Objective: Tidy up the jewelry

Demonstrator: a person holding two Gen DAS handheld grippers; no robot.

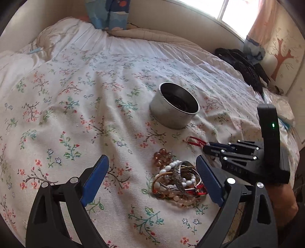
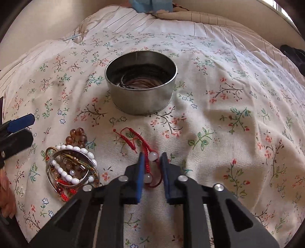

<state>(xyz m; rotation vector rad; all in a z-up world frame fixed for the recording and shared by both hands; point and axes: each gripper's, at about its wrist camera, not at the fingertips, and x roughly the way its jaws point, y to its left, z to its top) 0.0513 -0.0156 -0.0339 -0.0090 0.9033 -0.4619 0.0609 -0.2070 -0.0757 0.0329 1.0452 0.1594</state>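
Note:
A round metal tin [image 2: 142,95] stands on the floral bedspread, with dark and brown bangles inside; it also shows in the left wrist view [image 1: 172,110]. A red cord bracelet with white beads [image 2: 147,154] lies in front of it. My right gripper [image 2: 152,158] is partly open with its jaws on either side of the bracelet's beads, not clamped. A pile of bead bracelets and silver bangles [image 2: 70,167] lies to its left, also in the left wrist view [image 1: 179,181]. My left gripper [image 1: 152,166] is wide open and empty, low over the pile.
The floral bedspread [image 2: 238,118] covers the bed. A blue patterned pillow [image 1: 108,13] lies at the head. Dark clothing [image 1: 246,64] sits at the bed's right edge near a window and curtain. The right gripper's body [image 1: 247,152] shows close to the pile in the left view.

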